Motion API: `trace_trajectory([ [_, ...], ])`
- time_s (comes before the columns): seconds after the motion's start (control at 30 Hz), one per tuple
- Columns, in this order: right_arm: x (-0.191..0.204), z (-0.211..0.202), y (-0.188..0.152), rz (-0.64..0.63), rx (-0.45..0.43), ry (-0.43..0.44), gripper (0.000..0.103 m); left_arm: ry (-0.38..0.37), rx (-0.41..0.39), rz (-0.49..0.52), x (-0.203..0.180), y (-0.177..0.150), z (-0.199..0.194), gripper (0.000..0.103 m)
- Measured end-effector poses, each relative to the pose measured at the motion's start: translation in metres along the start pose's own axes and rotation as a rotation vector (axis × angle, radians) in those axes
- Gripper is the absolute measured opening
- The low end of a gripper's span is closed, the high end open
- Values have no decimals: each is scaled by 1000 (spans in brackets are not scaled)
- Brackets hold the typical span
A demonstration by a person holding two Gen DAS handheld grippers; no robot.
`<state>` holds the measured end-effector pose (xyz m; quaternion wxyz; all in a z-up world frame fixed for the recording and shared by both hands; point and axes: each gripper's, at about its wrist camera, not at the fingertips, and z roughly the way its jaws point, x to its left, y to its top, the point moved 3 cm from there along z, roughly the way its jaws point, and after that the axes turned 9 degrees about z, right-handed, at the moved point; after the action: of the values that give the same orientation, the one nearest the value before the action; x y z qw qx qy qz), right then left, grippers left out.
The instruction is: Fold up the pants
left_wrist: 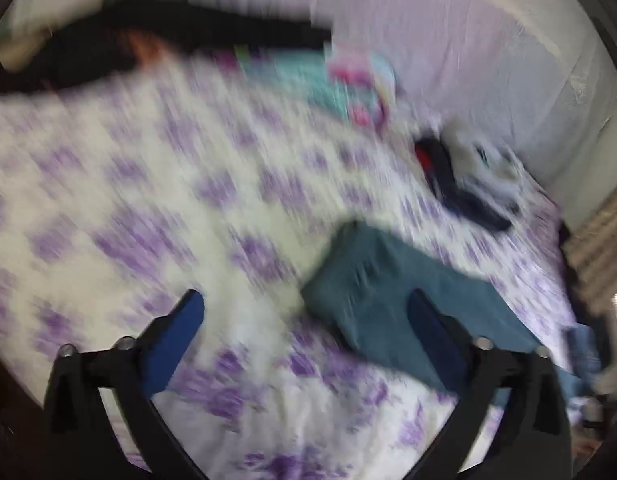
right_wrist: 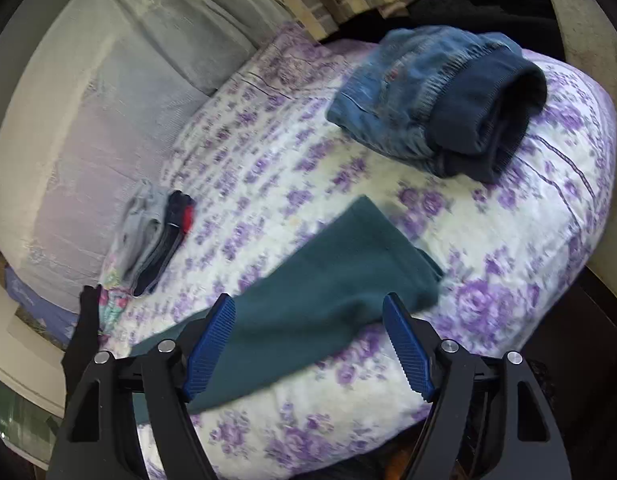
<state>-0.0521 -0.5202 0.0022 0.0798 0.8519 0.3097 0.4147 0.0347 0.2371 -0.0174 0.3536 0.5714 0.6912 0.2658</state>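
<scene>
Blue pads front both views, two per gripper. Left gripper (left_wrist: 304, 312) stands wide with nothing between its pads; one pad (left_wrist: 188, 320) is over the bedspread (left_wrist: 148, 184), the other crosses the near edge of the pants (left_wrist: 384, 280). Right gripper (right_wrist: 308, 320) is also parted, its pads clear of the cloth, the pants (right_wrist: 332, 272) lying flat beneath and between them.

One pair of teal pants lies folded on the purple-flowered bedspread (right_wrist: 508, 264), running from 7 o'clock toward the middle of the right view. At 1 o'clock there sits one heap of two garments, faded jeans (right_wrist: 388, 96) with a navy ribbed piece (right_wrist: 488, 124) against them. At 9 o'clock lies a small stack (right_wrist: 156, 232) of grey, navy and red items, perhaps three; I cannot count them surely. A pastel bundle (left_wrist: 356, 84) shows at 12 o'clock in the blurred left view. No writing is legible.
</scene>
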Motion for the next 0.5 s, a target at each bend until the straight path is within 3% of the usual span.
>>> trace_trajectory([
  [0.07,12,5,-1,-11,10,62,77,0,-81,78,-20,11,-19,99],
  [0.13,26,20,-7,-46,52,105,77,-95,-112,129,-49,21,-24,99],
  [0.2,29,37,-10,-50,85,135,77,-174,-106,208,-83,22,-17,99],
  [0.27,19,51,-8,-15,100,111,77,-185,-74,296,-109,16,1,99],
  [0.37,-14,51,14,-12,8,13,72,-104,69,425,-132,-5,53,99],
  [0.4,-23,45,23,-16,-34,5,68,-73,105,442,-131,-15,65,99],
  [0.5,-48,26,49,71,-119,-52,71,44,182,417,-113,-31,89,98],
])
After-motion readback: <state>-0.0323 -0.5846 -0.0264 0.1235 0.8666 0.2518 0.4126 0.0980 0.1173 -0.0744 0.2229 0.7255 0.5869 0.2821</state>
